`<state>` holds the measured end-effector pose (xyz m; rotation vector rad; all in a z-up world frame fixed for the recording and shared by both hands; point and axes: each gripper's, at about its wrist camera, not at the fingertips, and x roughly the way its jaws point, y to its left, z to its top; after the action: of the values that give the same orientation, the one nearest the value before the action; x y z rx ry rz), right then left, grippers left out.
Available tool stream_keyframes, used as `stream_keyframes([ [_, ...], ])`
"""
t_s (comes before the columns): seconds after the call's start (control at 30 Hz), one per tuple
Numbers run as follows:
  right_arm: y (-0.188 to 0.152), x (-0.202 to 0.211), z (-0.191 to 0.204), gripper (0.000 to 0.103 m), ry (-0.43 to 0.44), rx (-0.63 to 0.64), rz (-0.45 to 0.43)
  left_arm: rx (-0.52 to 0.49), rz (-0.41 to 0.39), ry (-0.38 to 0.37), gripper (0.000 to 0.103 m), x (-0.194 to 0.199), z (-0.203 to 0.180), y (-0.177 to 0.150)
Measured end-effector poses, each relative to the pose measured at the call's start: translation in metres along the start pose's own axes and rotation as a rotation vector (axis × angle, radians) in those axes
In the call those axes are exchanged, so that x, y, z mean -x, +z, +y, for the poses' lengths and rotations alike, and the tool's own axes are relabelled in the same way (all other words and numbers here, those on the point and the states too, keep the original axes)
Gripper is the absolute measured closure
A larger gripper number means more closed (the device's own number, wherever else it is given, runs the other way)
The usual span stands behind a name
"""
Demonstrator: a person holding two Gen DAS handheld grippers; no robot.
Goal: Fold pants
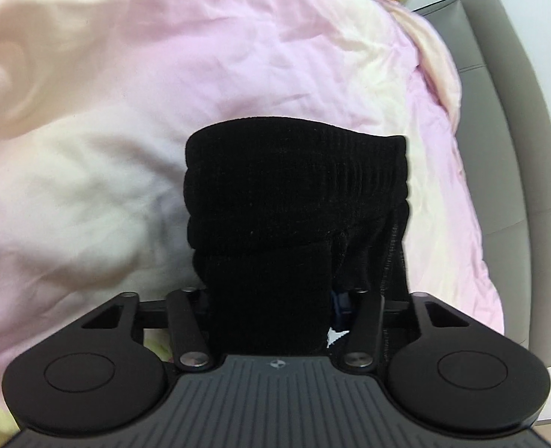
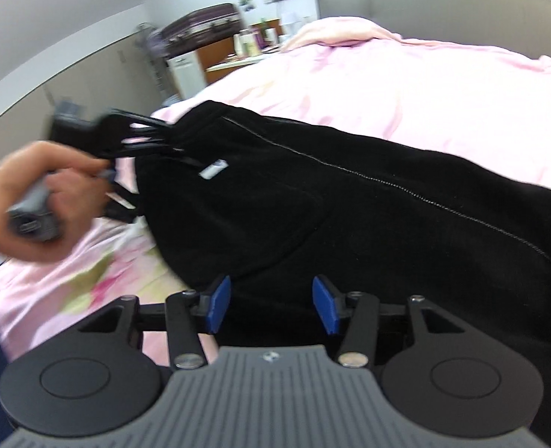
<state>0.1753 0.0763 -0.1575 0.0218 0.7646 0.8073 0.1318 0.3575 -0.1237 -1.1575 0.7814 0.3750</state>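
On the far left, hand: a bare left hand [image 2: 47, 196] grips the handle of the left gripper [image 2: 163, 138], seen blurred from the right wrist view; the blur reads as motion, though its direction cannot be told.

Left gripper, state: pinching the pants [image 2: 350, 216] at their ribbed end. In the left wrist view the black fabric [image 1: 294, 194] fills the gap between the fingers and hides the pads, so the hold is judged from the cloth bunched there and from the lifted edge in the other view.

Why held so: the waistband end is raised off the bed, probably to carry it across the rest of the garment for a fold.

Pants, place: lying across the pink duvet [image 2: 406, 86], stretching from the pinched end at left away to the right edge, with a pale seam line running along them and a small white label [image 2: 212, 169] near the raised end.

Right gripper [image 2: 271, 306], state: spread, its blue pads [image 2: 217, 304] apart with nothing between them, hovering low just over the near edge of the pants.

Why placed so: likely ready to take that edge or to press it flat while the other end travels.

Stage: judged early, since most of the garment is still laid out long.

Far right, headboard [image 1: 507, 112]: grey and padded, beside the duvet's edge.
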Motion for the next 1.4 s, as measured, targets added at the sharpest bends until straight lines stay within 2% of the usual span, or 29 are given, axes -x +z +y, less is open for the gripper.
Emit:
stream_keyframes([
  [0.1,-0.013,-0.039,0.008,0.058,-0.087,0.057,0.094,-0.154,-0.041,0.000,0.052,0.014,-0.024,-0.012],
  [0.2,-0.022,-0.043,0.009,0.058,-0.109,0.072,0.054,-0.406,-0.114,0.015,0.052,0.029,-0.058,-0.038],
  [0.3,-0.015,-0.032,-0.001,0.060,-0.064,0.017,0.055,-0.623,-0.193,0.005,0.052,0.038,-0.087,-0.062],
  [0.43,0.011,0.008,-0.025,0.061,0.004,-0.154,0.127,-0.807,-0.258,-0.001,0.052,0.042,-0.110,-0.087],
  [0.5,0.020,0.040,-0.038,0.060,0.036,-0.220,0.121,-0.913,-0.276,0.016,0.052,0.040,-0.119,-0.101],
  [0.57,0.023,0.074,-0.050,0.059,0.069,-0.236,0.097,-1.033,-0.291,0.019,0.052,0.042,-0.126,-0.120],
  [0.63,0.018,0.105,-0.059,0.055,0.049,-0.200,0.073,-1.172,-0.305,0.021,0.052,0.037,-0.135,-0.143],
  [0.7,0.009,0.127,-0.065,0.055,-0.021,-0.154,0.065,-1.321,-0.310,0.011,0.052,0.032,-0.143,-0.171],
  [0.77,-0.002,0.141,-0.079,0.055,-0.097,-0.155,0.075,-1.494,-0.315,0.032,0.051,0.023,-0.146,-0.203],
  [0.87,-0.013,0.155,-0.106,0.055,-0.130,-0.284,0.073,-1.746,-0.293,0.066,0.049,0.002,-0.139,-0.250],
  [0.93,-0.009,0.158,-0.118,0.055,-0.120,-0.366,0.038,-1.909,-0.219,0.090,0.047,-0.013,-0.127,-0.280],
  [1.0,-0.005,0.161,-0.124,0.055,-0.109,-0.398,0.006,-2.047,-0.136,0.128,0.040,-0.030,-0.113,-0.304],
  [1.03,-0.004,0.160,-0.125,0.055,-0.109,-0.400,-0.002,-2.107,-0.104,0.157,0.040,-0.040,-0.102,-0.315],
  [1.1,-0.005,0.157,-0.127,0.055,-0.120,-0.398,0.004,-2.128,-0.113,0.191,0.042,-0.047,-0.097,-0.325],
  [1.17,-0.006,0.153,-0.125,0.055,-0.130,-0.398,0.027,-2.066,-0.058,0.186,0.041,-0.043,-0.108,-0.316],
  [1.23,-0.006,0.161,-0.130,0.055,-0.134,-0.387,0.035,-1.998,-0.005,0.155,0.034,-0.034,-0.121,-0.300],
  [1.27,-0.005,0.161,-0.130,0.055,-0.133,-0.379,0.031,-1.955,0.026,0.126,0.020,-0.028,-0.128,-0.291],
  [1.3,-0.004,0.162,-0.129,0.055,-0.126,-0.371,0.022,-1.897,0.064,0.081,0.014,-0.021,-0.132,-0.280],
  [1.4,-0.001,0.151,-0.129,0.050,-0.092,-0.349,-0.018,-1.652,0.164,-0.018,0.013,-0.004,-0.146,-0.239],
])
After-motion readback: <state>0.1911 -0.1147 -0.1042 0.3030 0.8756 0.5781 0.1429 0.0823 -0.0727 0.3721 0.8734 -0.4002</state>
